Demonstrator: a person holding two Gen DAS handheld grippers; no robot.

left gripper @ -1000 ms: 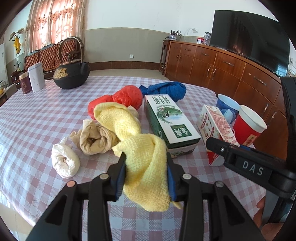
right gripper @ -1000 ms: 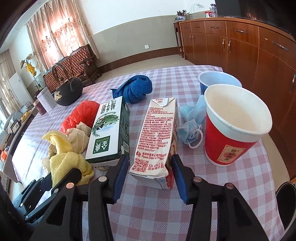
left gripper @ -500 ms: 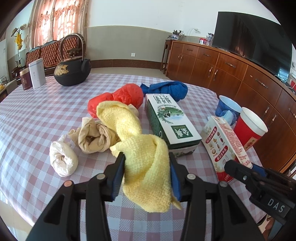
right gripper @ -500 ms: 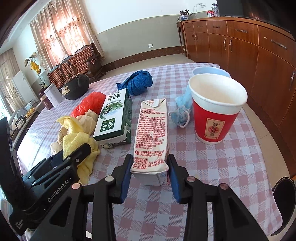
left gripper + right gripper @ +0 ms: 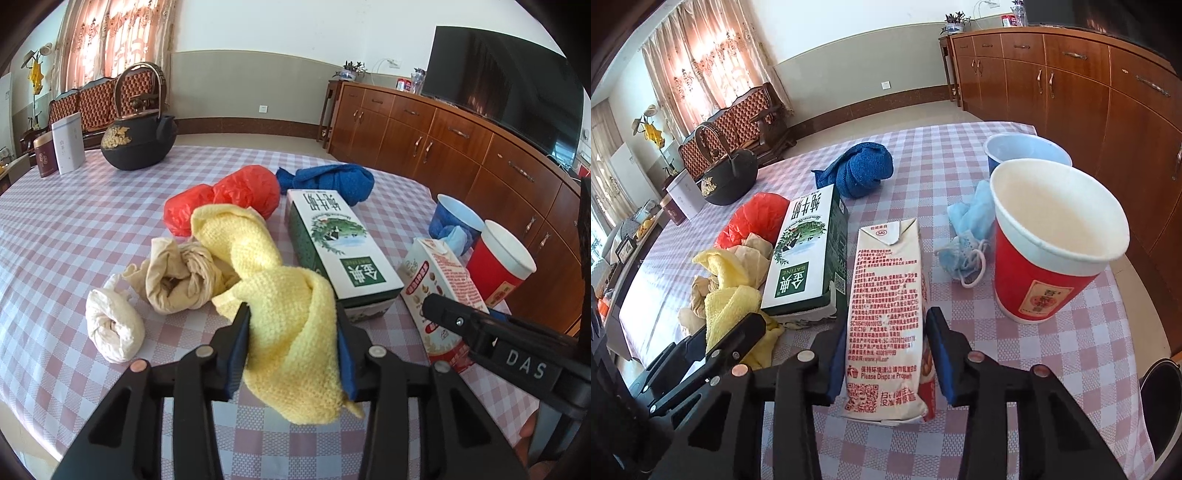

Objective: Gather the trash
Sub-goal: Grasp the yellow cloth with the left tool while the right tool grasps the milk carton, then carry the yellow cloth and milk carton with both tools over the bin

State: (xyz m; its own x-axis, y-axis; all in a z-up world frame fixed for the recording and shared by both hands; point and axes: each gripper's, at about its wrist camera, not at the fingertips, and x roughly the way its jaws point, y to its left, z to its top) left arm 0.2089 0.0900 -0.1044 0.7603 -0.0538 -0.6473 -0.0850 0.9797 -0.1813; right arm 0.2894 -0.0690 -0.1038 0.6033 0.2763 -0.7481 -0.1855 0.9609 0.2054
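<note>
My left gripper (image 5: 293, 350) is shut on a yellow knitted cloth (image 5: 291, 317), whose far end lies on the checked table. My right gripper (image 5: 886, 358) is shut on a white and red milk carton (image 5: 888, 310) that lies lengthways between its pads. In the left wrist view the carton (image 5: 439, 291) and the right gripper's finger sit at the right. A green and white carton (image 5: 805, 254) lies left of the milk carton. A red paper cup (image 5: 1049, 251) stands to its right, with a blue face mask (image 5: 967, 236) beside it.
A blue cup (image 5: 1023, 151), a blue cloth (image 5: 860, 170), a red plastic bag (image 5: 225, 199), a beige cloth (image 5: 177, 277) and a white wad (image 5: 112, 328) lie on the table (image 5: 74, 229). A black kettle (image 5: 138, 144) and tins stand far left. A wooden cabinet (image 5: 1108, 92) runs along the right.
The right gripper drew back with the milk carton half a second ago and has moved forward again. The left gripper keeps holding the yellow cloth, almost still.
</note>
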